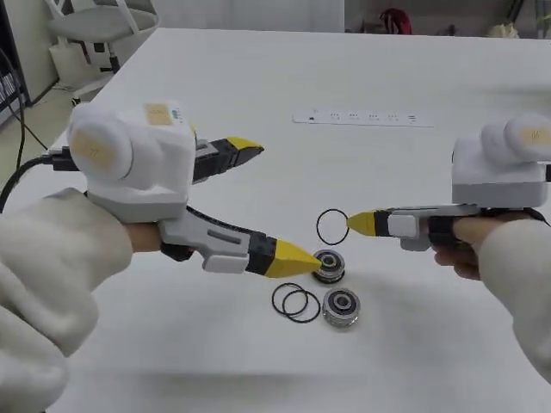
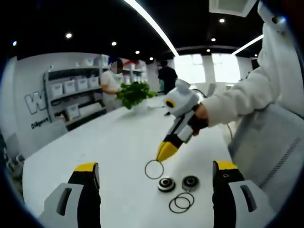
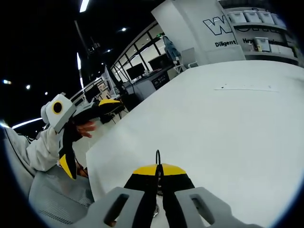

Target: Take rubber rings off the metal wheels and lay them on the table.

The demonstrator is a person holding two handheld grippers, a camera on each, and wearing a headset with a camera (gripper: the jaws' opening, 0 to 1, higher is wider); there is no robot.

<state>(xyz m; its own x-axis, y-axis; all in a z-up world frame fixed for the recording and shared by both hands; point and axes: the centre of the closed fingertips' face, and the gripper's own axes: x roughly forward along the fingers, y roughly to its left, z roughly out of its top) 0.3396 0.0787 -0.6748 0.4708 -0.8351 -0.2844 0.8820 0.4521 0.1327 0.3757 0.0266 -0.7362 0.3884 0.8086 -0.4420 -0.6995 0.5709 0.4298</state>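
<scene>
Between my right gripper's [image 1: 356,224] yellow tips, a black ring [image 1: 318,228] hangs pinched, the jaws pressed together on its edge. Seen along that gripper, the ring stands edge-on, a thin dark line rising from the closed tips. I cannot tell whether its low side touches the white table [image 1: 413,77].

Just beside those tips, on the side nearer me, sits a wheel [image 1: 328,266]. A second wheel [image 1: 341,307] rests just beside it, farther from the tips. Both lie flat, hubs up. Two loose rings [image 1: 274,300] lie overlapping on the table, just beside the second wheel, on the side toward my left gripper [image 1: 269,204].

That gripper holds nothing, and its jaws gape wide apart. From overhead, its lower tip seems to meet the first wheel. Looking along its jaws, both wheels and the loose rings sit ahead between the two tips and apart from them, with the right gripper's tip and its ring just beyond.
</scene>
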